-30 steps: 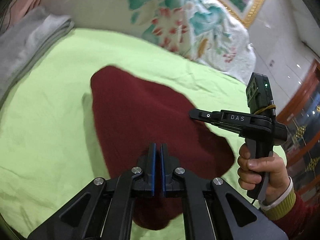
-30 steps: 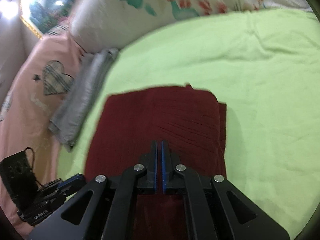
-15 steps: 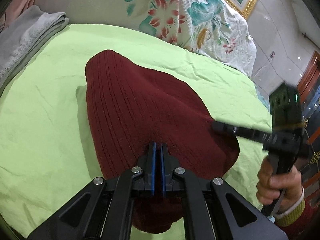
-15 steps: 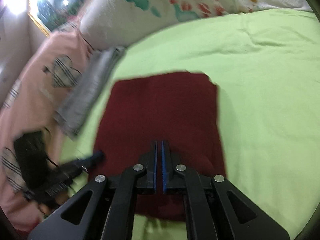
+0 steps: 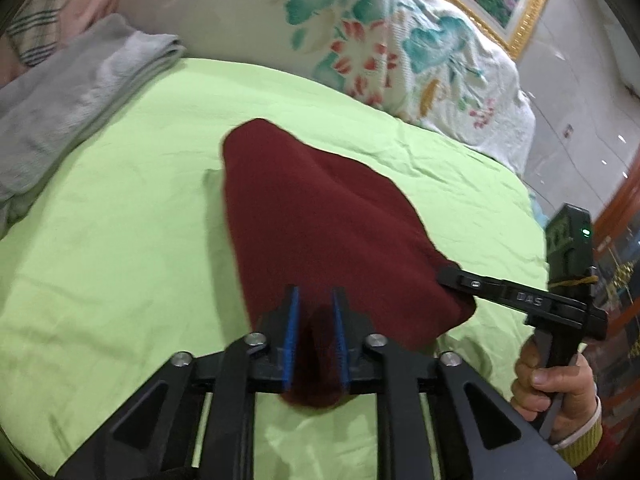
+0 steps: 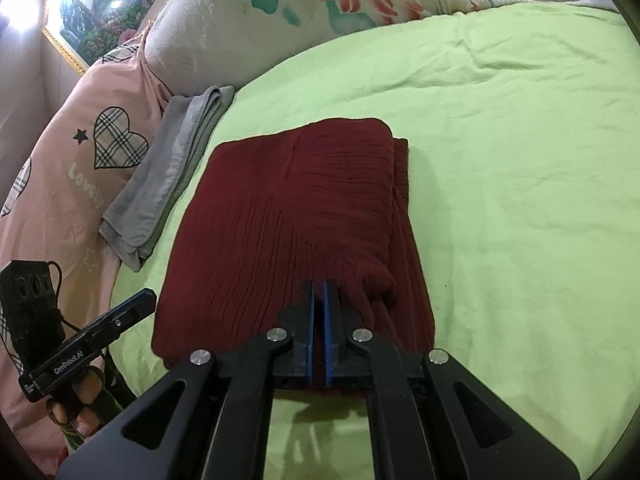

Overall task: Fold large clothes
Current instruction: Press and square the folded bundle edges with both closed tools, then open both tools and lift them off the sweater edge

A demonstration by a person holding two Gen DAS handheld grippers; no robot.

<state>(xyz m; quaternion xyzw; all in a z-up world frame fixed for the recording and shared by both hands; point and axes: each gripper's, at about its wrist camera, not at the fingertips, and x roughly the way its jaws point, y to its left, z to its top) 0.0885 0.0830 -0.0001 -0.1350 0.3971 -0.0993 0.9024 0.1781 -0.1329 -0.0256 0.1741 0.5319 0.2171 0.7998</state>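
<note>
While the left gripper [image 5: 315, 300] opens, its blue fingers [image 5: 291, 334] stand apart with the near edge of the sweater [image 6: 296, 224] between them; the pads do not press the cloth. Sweater: dark red, ribbed knit, folded into a thick rectangle, lying on the green sheet [image 6: 520, 160] of the bed. Right gripper [image 6: 319, 300] sits at the sweater's near edge, fingers closed almost pad to pad, a thin fold of knit seemingly caught between them. From the left wrist view, the right gripper's tip [image 5: 450, 276] touches the sweater's right corner, a hand [image 5: 554, 384] on its handle. Grey towel [image 6: 168, 176], folded, lies just left of the sweater, apart from it. Floral quilt [image 5: 380, 40] heaps beyond the sweater at the bed's head. Pink pillow [image 6: 68, 184] with plaid hearts lies left of the towel.
</note>
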